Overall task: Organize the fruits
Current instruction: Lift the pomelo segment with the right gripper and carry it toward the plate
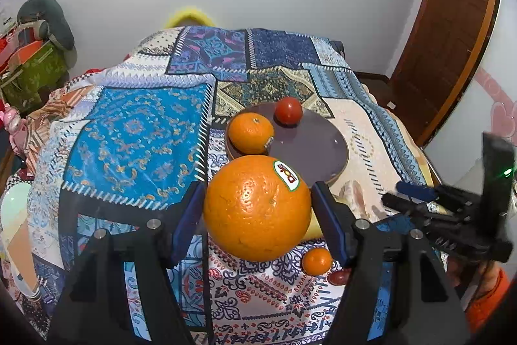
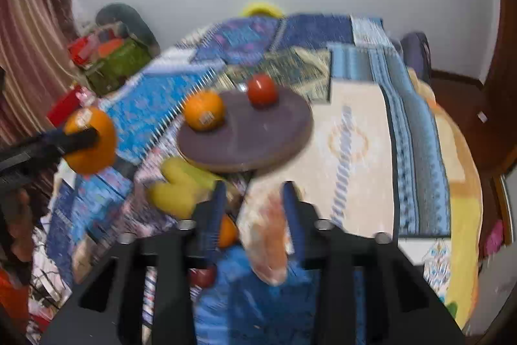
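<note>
Your left gripper [image 1: 258,209] clamps the large orange [image 1: 257,207] just short of the plate [image 1: 310,147], which bears a smaller orange [image 1: 251,133] and tomato [image 1: 288,110]. Your right gripper [image 2: 255,209], jaws parted and blurred, straddles a pale fruit [image 2: 268,235]; bananas [image 2: 181,186] and a small orange [image 1: 316,261] lie off the plate, near its front rim.

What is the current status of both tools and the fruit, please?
Left tool shut on big orange, held off the cloth. Right tool open, empty. Plate holds small orange and tomato. Path clear.

My left claw [image 1: 258,209] clamps a big stickered orange [image 1: 257,207]; beyond it the plate [image 1: 310,151] carries a smaller orange [image 1: 250,133] and a tomato [image 1: 288,110].
</note>
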Motion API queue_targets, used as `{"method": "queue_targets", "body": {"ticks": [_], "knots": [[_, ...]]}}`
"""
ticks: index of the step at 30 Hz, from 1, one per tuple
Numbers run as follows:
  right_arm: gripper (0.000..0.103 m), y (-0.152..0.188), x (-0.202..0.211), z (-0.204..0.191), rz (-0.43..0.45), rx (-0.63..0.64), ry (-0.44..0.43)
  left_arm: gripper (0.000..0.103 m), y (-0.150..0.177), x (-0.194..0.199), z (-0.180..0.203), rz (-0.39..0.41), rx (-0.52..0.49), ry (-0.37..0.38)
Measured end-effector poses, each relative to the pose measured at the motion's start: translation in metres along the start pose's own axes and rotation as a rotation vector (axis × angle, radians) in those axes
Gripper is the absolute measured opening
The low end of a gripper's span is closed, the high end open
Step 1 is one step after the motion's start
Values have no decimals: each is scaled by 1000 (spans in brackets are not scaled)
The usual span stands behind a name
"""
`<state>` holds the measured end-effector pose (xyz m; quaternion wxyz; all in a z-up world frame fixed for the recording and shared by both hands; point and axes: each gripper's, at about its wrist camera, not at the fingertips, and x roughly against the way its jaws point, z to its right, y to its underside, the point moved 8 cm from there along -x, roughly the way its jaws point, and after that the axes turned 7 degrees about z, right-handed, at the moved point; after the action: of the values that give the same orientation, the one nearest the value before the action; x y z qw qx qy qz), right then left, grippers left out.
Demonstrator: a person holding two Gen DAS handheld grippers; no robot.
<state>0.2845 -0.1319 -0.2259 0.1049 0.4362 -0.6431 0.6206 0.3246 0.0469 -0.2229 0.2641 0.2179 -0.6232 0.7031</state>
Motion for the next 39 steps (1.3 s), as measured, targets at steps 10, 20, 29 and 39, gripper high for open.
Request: {"method": "queue_targets", "body": {"ticks": [10,20,29,39], "knots": [[37,38,-42,7,-145,-46,-22,67,12,-9,3,-22,-13,10],[50,39,-58,16,-137,-100,-24,67,12,-12,3,-23,-3,4],[44,34,-59,14,-105,-56,27,67,8,-12,10,-12,-20,10],[15,-1,-36,26,-16,-38,49,67,-7,-34,18,-5,-17,23]]}}
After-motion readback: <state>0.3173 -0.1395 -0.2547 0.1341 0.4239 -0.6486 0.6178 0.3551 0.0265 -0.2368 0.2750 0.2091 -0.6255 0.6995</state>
